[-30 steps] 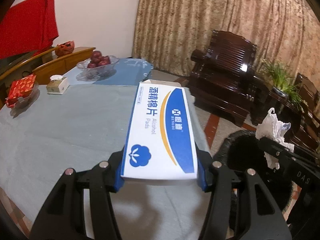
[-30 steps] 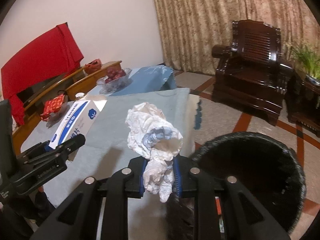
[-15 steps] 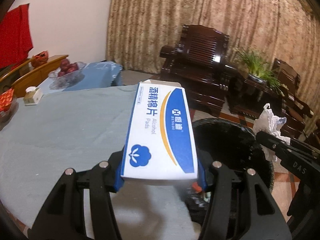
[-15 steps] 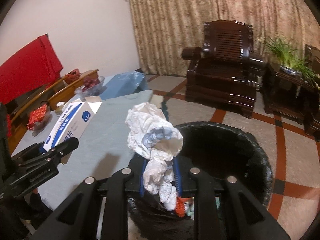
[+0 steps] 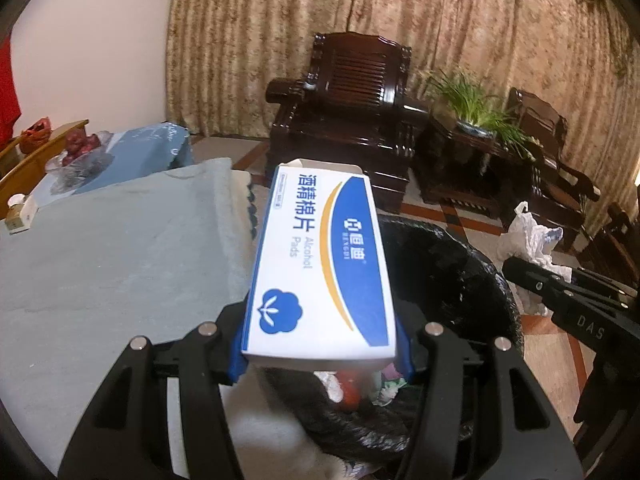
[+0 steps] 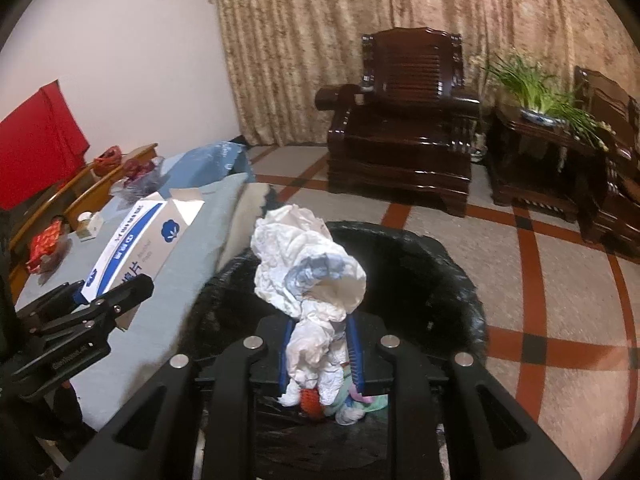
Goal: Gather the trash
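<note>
The left gripper (image 5: 320,354) is pointing downward over the table edge, clamping the blue-and-white alcohol pad box (image 5: 320,276) by its sides above the near rim of the black-lined trash bin (image 5: 472,276). The right gripper (image 6: 322,354) is angling down above the bin, pinching a crumpled white tissue wad (image 6: 308,268) over the bin opening.

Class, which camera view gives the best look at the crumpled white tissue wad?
The right wrist view: the crumpled white tissue wad fills the centre, clamped between the right gripper fingers above the black-lined bin. The left wrist view shows it only small, at the right edge.
</note>
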The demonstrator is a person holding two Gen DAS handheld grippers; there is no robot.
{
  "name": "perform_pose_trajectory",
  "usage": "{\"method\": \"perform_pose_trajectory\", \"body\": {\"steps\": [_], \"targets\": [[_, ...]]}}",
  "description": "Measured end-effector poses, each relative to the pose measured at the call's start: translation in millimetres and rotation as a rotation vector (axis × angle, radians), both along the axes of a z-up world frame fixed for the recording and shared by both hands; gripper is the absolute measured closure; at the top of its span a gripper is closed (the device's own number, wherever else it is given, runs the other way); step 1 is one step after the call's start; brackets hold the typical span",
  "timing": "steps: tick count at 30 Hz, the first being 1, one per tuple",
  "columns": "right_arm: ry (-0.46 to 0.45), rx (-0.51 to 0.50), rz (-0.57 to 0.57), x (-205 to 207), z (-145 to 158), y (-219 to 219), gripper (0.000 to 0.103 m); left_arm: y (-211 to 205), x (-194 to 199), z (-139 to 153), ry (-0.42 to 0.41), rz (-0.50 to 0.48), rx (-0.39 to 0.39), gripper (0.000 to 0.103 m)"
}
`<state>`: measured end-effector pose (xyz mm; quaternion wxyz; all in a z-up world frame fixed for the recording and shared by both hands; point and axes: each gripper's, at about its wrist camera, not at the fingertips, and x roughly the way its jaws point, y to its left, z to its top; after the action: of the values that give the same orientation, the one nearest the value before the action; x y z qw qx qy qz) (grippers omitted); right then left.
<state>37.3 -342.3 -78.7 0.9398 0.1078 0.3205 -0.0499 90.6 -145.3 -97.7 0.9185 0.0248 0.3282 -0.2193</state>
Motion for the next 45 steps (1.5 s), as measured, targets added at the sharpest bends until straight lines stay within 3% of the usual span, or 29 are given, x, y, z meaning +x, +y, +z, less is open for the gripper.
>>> {"method": "perform_pose_trajectory", "body": {"steps": [9, 20, 22, 24, 26, 27, 31, 36, 40, 45], "targets": [[0.043, -0.004, -0.041, 0.5, -20.1, -21.1, 0.081, -29.7, 13.6, -19.5, 0.013, -0.053, 0.019, 0.049], [0.095, -0.004, -0.05, 21.3, -46.8, -34.7, 0.079, -50.7, 40.2, -50.0, 0.086, -0.087, 0.026, 0.049], [0.109, -0.003, -0.047, 25.1, -51.9, -36.7, 0.072, -51.0, 42.8, -52.2, 0.088, -0.094, 0.026, 0.046], [0.114, -0.01, -0.048, 27.2, -54.3, -38.6, 0.068, -49.3, 43.0, -53.0, 0.089, -0.1, 0.022, 0.034], [0.117, -0.012, -0.059, 26.8, -55.8, -40.3, 0.055, -46.3, 42.6, -52.1, 0.087, -0.107, 0.014, 0.031], [0.114, -0.013, -0.067, 25.7, -55.9, -41.3, 0.042, -46.3, 42.3, -51.1, 0.086, -0.108, 0.012, 0.03], [0.105, -0.02, -0.08, 21.1, -54.5, -41.6, 0.017, -34.8, 41.8, -45.5, 0.079, -0.09, 0.005, 0.018], [0.088, 0.035, -0.096, 16.1, -47.8, -43.9, 0.006, -22.0, 38.4, -39.1, 0.075, -0.05, 0.012, 0.011], [0.071, 0.083, -0.102, 10.1, -38.8, -43.1, 0.006, -8.0, 32.9, -30.2, 0.067, -0.02, 0.029, 0.009], [0.04, 0.063, -0.1, 0.5, -18.3, -30.7, 0.006, 12.1, 21.5, -12.5, 0.045, 0.027, 0.042, 0.009]]}}
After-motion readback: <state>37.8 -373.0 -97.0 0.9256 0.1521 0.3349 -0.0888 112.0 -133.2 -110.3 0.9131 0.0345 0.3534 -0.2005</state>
